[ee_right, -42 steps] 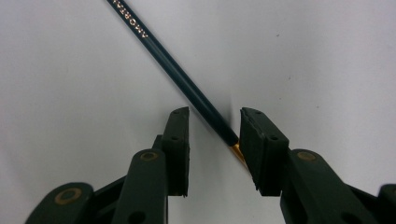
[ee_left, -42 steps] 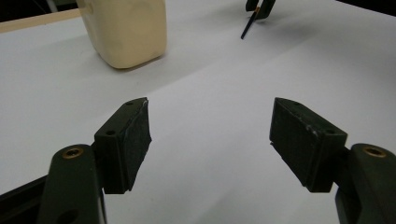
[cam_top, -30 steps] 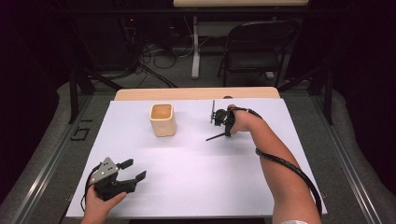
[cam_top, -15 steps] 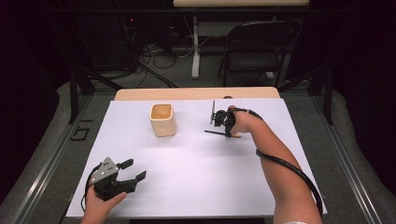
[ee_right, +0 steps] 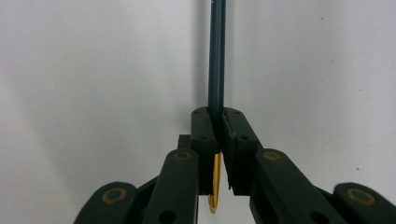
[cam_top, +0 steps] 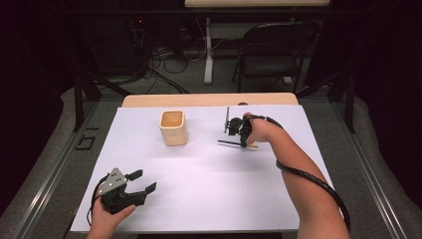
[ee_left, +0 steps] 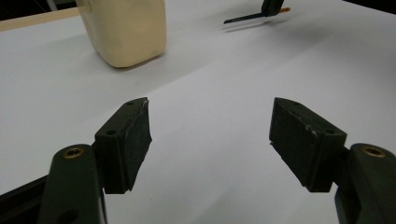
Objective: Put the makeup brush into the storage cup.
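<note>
Right claw (ee_right: 217,135) is pinching a pencil (ee_right: 216,60), and its jaws are closed tight on it. They have just been closing, with the pencil between them. In the high view the right claw (cam_top: 242,130) is sitting at the far right part of the white table (cam_top: 209,174), and the pencil (cam_top: 234,143) is lying nearly flat there, its dark end pointing left toward the cup (cam_top: 173,128). The cup is standing near it but well apart, with bare table between.

Left claw (cam_top: 130,187) is resting near the front edge, held in a hand (cam_top: 107,216). Its jaws are standing wide open with nothing in them.

To do this step well, I think the right claw needs to be lifting slowly and keeping its squeeze steady. The pads are gripping close to one end, so the long part may be tipping down or swinging. Going straight up first should be keeping the tip from dragging on the table.

The pencil is looking thin, long and dark blue-green. Its short end behind the pads is yellow-orange and pointy, maybe bare wood. It is looking hard and smooth, so it could be slipping.
</note>
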{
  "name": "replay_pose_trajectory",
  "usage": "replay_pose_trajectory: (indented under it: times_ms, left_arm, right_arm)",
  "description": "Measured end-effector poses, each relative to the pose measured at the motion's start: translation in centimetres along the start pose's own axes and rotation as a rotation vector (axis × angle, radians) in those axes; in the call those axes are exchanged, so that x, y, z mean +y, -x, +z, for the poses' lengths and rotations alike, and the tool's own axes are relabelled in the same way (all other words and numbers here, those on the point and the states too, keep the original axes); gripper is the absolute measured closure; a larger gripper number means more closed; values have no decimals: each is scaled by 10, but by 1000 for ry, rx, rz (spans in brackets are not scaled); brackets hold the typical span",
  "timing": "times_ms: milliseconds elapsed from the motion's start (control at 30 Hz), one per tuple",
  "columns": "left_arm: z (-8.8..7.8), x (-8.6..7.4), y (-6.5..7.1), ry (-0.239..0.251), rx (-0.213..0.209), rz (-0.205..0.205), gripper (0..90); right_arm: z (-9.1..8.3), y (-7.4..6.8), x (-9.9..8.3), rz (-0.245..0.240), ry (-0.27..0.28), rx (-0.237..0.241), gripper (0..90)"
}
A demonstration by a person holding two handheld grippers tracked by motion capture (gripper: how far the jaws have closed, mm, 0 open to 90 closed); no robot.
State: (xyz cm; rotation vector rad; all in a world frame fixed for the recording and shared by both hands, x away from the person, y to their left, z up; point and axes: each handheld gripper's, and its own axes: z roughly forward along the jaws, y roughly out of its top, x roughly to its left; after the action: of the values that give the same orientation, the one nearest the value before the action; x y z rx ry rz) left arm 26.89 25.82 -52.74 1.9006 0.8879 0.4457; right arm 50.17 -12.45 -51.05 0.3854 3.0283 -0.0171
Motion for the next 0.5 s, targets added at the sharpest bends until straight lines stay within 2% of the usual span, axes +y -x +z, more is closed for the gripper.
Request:
replay_pose_trajectory:
  times_ms: [33, 133, 200, 233, 300, 333, 367, 400, 433, 500]
  left_arm:
    - [0, 0, 0, -1, 0, 3, 293]
    - [1, 0, 1, -6, 1, 12, 296]
    - [1, 0, 2, -2, 4, 10, 299]
    - [1, 0, 2, -3, 6, 12, 300]
    - [1, 0, 2, -5, 8, 14, 303]
    - [1, 0, 2, -6, 7, 16, 309]
    - [2, 1, 2, -8, 6, 18, 317]
    - [2, 1, 2, -8, 6, 18, 322]
    - [2, 1, 3, -16, 10, 25, 324]
    - [3, 1, 4, -17, 17, 37, 330]
  right_arm:
    - [-1, -1, 0, 0, 3, -1, 837]
    - [-2, -7, -1, 6, 65, -11, 837]
    - [-8, -10, 1, 3, 25, 0, 837]
    - [-8, -13, 0, 4, 35, -2, 837]
    - [-13, -17, 1, -12, 16, 1, 837]
    - [-8, -21, -1, -2, 103, -23, 837]
    - [-10, -24, -1, -7, 92, -19, 837]
    - [-16, -26, 0, -11, 34, -4, 837]
    - [-15, -29, -1, -10, 71, -16, 837]
    - [-20, -34, -1, -5, 54, -8, 837]
